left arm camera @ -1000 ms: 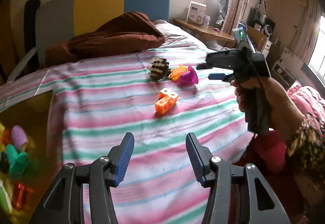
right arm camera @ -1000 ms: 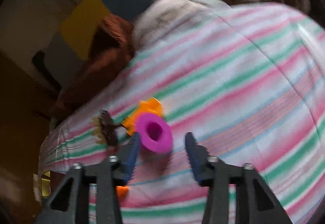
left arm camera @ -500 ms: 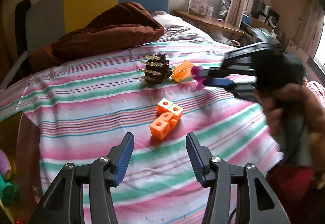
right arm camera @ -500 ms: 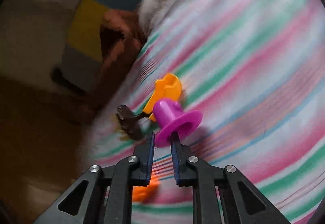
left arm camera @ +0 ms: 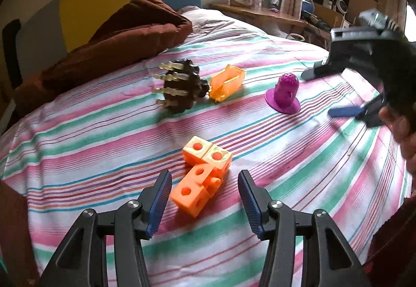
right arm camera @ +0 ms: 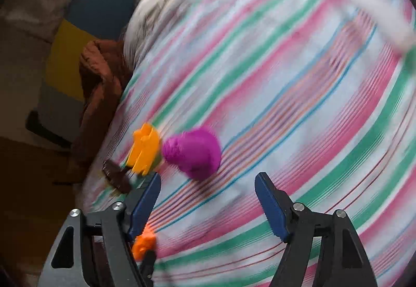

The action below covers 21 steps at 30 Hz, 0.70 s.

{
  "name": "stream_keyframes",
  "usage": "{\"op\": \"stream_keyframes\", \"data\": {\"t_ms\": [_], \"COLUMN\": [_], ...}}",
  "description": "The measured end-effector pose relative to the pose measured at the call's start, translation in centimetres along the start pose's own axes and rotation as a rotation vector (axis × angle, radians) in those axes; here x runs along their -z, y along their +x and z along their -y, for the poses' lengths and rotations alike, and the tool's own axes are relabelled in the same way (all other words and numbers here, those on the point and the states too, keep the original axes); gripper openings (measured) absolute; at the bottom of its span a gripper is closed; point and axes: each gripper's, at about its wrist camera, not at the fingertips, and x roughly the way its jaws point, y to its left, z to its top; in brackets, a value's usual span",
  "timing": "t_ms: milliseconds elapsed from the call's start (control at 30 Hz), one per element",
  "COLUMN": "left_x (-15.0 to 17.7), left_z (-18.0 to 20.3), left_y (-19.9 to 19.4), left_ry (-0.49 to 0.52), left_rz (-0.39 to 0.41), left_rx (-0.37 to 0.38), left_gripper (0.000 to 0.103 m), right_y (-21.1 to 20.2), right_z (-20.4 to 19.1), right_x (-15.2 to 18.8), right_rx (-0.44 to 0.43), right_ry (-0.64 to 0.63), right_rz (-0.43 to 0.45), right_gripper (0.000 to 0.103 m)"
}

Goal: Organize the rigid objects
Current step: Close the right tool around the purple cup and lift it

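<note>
Orange cube cluster (left arm camera: 204,176) lies on the striped bed sheet (left arm camera: 104,131), directly ahead of the left gripper (left arm camera: 205,198) and centred on the gap between its fingers (left arm camera: 160,198) — near end already about level with the tips. Long axis runs roughly fore-and-aft from this gripper, angled slightly toward the right; the fingers straddle the narrow dimension. Left fingers spread wide, holding nothing, not touching the cluster

Right gripper (right arm camera: 208,203) — fingers also spread wide, empty. Purple cone piece (left arm camera: 283,95) stands upright on its flared base on the sheet, just ahead of the right fingers and apart from them; right wrist view is motion-blurred, so exact clearance not readable. Orange open piece (left arm camera: 227,82) and dark spiked piece (left arm camera: 179,89) sit further back, touching or nearly so

Judgement: left hand is clearly the nearer to the cube cluster; a short advance and a squeeze across its width should take it. Risk: linked cubes may hinge when lifted
</note>
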Motion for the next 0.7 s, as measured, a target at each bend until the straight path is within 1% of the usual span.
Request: {"op": "stream_keyframes", "data": {"t_ms": [33,100,133,167,267,333,400,467,500,533,633,700], "left_x": [0.0,-0.1,-0.1,-0.2,-0.1,0.2,0.6,1.1,1.3,1.5,2.4,2.9], "left_z": [0.0,-0.2,-0.4,-0.5,-0.9,-1.2,-1.3,-1.4,-1.4,-1.5,-1.9,-2.3], "left_y": [0.4,1.0,0.9,1.0,1.0,0.8,0.5,0.0,-0.2,-0.5,-1.2,-1.8], "left_ry": [-0.001,-0.016,-0.024,-0.028,-0.048,-0.059,-0.064,-0.069,-0.074,-0.079,-0.092,-0.109], "left_rz": [-0.009,-0.024,-0.015,-0.014,-0.004,0.005,0.014,0.021,0.026,0.029,0.038,0.043], "left_rx": [0.001,0.010,0.019,0.033,0.056,0.072,0.074,0.067,0.062,0.058,0.058,0.050], "left_gripper": [0.053,0.045,0.041,0.033,0.030,0.029,0.029,0.029,0.029,0.029,0.029,0.029], "right_y": [-0.5,-0.8,-0.4,0.0,1.4,2.2,2.9,3.0,3.2,3.3,3.1,2.6], "right_z": [-0.1,-1.3,-2.0,-2.9,-5.2,-6.4,-6.9,-6.2,-5.8,-5.2,-4.5,-4.3], "right_x": [-0.7,-0.7,-0.7,-0.5,0.6,1.3,1.7,1.8,1.7,1.5,0.9,0.8], "right_rx": [0.011,0.041,0.067,0.081,0.114,0.154,0.182,0.202,0.203,0.192,0.149,0.139], "right_ry": [-0.022,-0.086,-0.150,-0.199,-0.346,-0.432,-0.483,-0.484,-0.469,-0.442,-0.374,-0.358], "right_rz": [0.036,0.085,0.104,0.104,0.097,0.104,0.107,0.091,0.078,0.065,0.070,0.077], "right_gripper": [0.076,0.076,0.076,0.075,0.070,0.066,0.062,0.048,0.044,0.036,0.035,0.034]}}
